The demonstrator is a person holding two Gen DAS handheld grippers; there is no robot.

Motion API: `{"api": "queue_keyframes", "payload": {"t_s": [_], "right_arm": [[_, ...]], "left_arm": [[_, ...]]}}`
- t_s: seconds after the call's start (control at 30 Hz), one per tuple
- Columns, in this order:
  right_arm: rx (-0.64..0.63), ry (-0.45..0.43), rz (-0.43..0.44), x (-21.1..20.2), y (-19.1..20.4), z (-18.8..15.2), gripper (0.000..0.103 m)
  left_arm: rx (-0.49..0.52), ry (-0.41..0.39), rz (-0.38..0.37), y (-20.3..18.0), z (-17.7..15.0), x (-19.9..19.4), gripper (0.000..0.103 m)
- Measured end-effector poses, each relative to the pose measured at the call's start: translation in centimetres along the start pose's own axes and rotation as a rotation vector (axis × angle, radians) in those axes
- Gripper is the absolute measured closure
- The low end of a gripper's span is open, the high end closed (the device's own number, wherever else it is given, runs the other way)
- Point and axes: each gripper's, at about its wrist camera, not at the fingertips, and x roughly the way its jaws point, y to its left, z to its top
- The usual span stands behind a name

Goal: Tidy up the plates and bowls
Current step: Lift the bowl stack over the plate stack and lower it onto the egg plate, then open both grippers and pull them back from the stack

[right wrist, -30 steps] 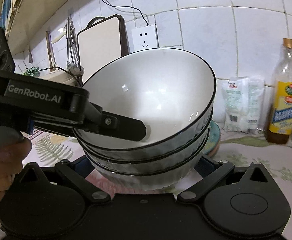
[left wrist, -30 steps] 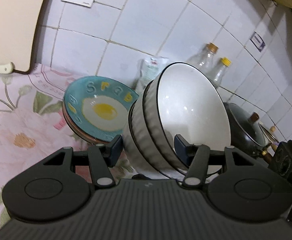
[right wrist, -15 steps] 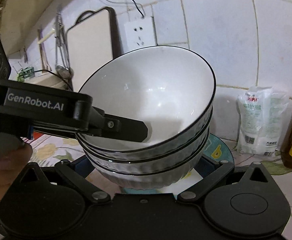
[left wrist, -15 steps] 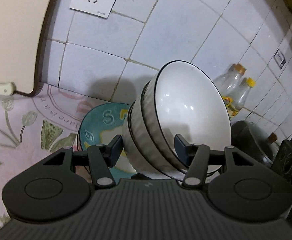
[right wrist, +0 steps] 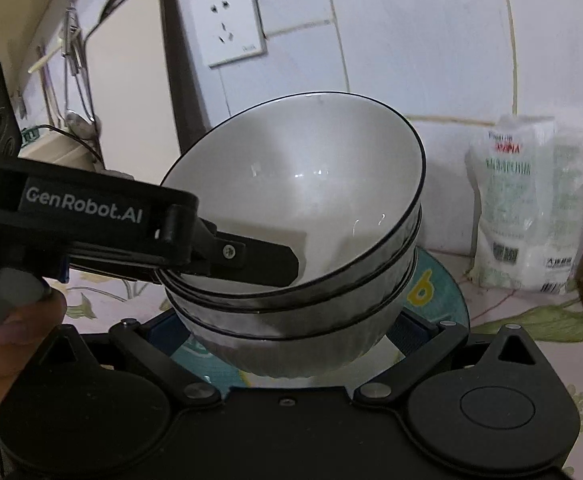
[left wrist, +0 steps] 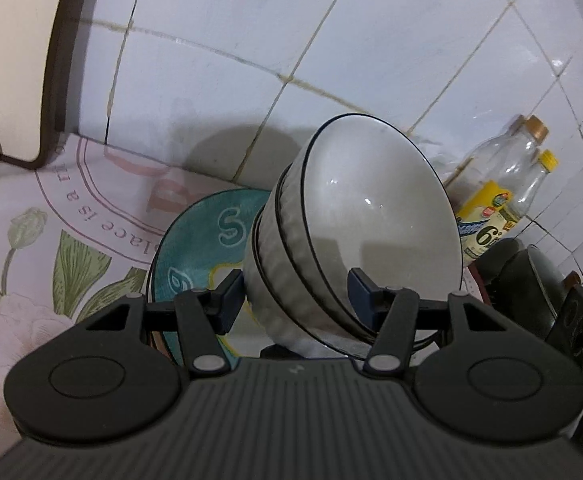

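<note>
A stack of three white bowls with black rims (left wrist: 355, 232) (right wrist: 303, 240) hangs just above a teal plate (left wrist: 203, 232) (right wrist: 431, 288) near the tiled wall. My left gripper (left wrist: 297, 294) is shut on the stack's rim, one finger inside the top bowl and one outside; its finger (right wrist: 251, 260) shows in the right wrist view. My right gripper (right wrist: 287, 328) cups the stack's base, its fingers on either side of the bottom bowl. The teal plate lies on a brown plate beneath it.
A cutting board (right wrist: 131, 92) leans on the wall at the left, beside a socket (right wrist: 227, 20). Oil bottles (left wrist: 503, 192) and a black pot (left wrist: 531, 280) stand to the right. A white bag (right wrist: 531, 204) leans on the wall. A floral cloth (left wrist: 31, 240) covers the counter.
Both grippers have carried the bowl stack toward the wall and down, over the teal plate. The plate is now mostly hidden under the stack.
</note>
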Motion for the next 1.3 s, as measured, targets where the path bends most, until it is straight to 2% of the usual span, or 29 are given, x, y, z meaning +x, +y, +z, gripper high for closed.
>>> {"api": "queue_keyframes", "payload": {"t_s": [0.37,0.6,0.8,0.87,1.07,1.13,1.3], "right_arm": [[0.010,0.059,0.002,1.6,0.0,-0.2,0.000],[-0.006,0.060,0.009,1.8,0.0,-0.5,0.000],[-0.035,0.097,0.001,1.5,0.5,-1.0,0.000],[-0.041,0.099,-0.006,0.8,0.7,-1.0,0.000],[-0.050,0.059,-0.042,-2.2,1.4,-1.9,0.000],[-0.048,0.049,-0.084,-3.4,1.6,-2.5,0.000],[-0.031,-0.049,-0.120,-7.3,2.2,-3.7,0.000]], "left_arm": [[-0.020,0.013,0.003,1.2,-0.3,0.9,0.049],[-0.015,0.008,0.000,1.2,-0.5,0.8,0.049],[0.001,0.045,0.026,0.9,-0.7,0.5,0.048],[0.005,0.032,0.041,0.8,-0.6,-0.3,0.045],[0.026,-0.013,0.032,0.6,-0.8,-3.5,0.041],[0.028,-0.024,0.030,0.4,-1.1,-4.8,0.039],[0.075,-0.063,0.020,-0.7,-2.3,-8.3,0.035]]}}
